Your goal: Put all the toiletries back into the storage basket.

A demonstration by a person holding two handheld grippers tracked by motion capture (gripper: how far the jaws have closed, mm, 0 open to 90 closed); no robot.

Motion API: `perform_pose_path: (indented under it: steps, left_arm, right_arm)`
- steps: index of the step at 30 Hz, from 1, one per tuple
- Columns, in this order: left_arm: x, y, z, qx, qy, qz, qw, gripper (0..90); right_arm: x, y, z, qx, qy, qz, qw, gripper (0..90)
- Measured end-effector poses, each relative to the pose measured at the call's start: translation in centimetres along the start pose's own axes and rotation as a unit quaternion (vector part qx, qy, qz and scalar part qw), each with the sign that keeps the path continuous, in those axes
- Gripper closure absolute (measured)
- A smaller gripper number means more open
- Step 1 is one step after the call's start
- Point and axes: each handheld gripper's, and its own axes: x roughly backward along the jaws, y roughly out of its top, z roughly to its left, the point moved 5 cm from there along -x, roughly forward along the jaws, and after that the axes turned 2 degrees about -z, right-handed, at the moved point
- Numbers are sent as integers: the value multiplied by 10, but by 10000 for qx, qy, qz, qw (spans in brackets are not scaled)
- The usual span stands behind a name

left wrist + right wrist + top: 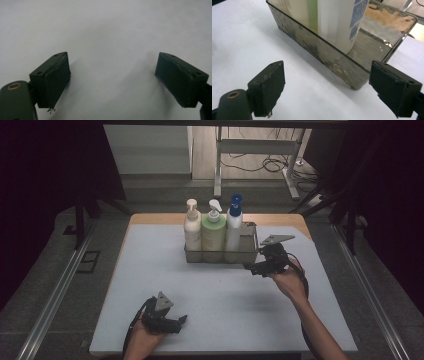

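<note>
On the far half of the table [150, 285], just past centre, stands a clear tray [248, 254] holding three pump bottles in a row: cream [192, 227], green [213, 232] and white with a blue pump [233, 227]. All three stand upright and touch their neighbours.

Right gripper [256, 268]: held at the tray's near right corner, just beside it and not in contact. In the right gripper view its jaws stand wide apart with nothing between them; the tray [332, 58] runs diagonally across the view, and its near corner lies between the jaw lines, closer to the right-hand jaw. The white bottle [337, 22] stands directly behind that wall.

Left gripper [176, 321]: low at the near edge of the table, well apart from the tray. In the left gripper view its jaws are spread wide over bare table [107, 32], gripping nothing.

Governing relation: the tray lies ahead and to the left of the right gripper, with its long axis running left to right across the table. The right gripper is much the nearer of the two. Judged from this, the next move falls to the right gripper, either closing on the tray's end wall or rising to the white bottle. Risk: a grip at one corner may swing the loaded tray about that point
</note>
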Motion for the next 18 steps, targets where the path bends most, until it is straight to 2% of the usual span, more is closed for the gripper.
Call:
perform_pose_path:
  steps: [10,18]
  left_arm:
    - [0,0,0,-2,0,0,10000,123]
    - [0,0,0,-1,1,-2,10000,123]
  right_arm:
    - [15,-13,3,127,51,71,9999,91]
    - [30,-25,6,288,42,100,9995,2]
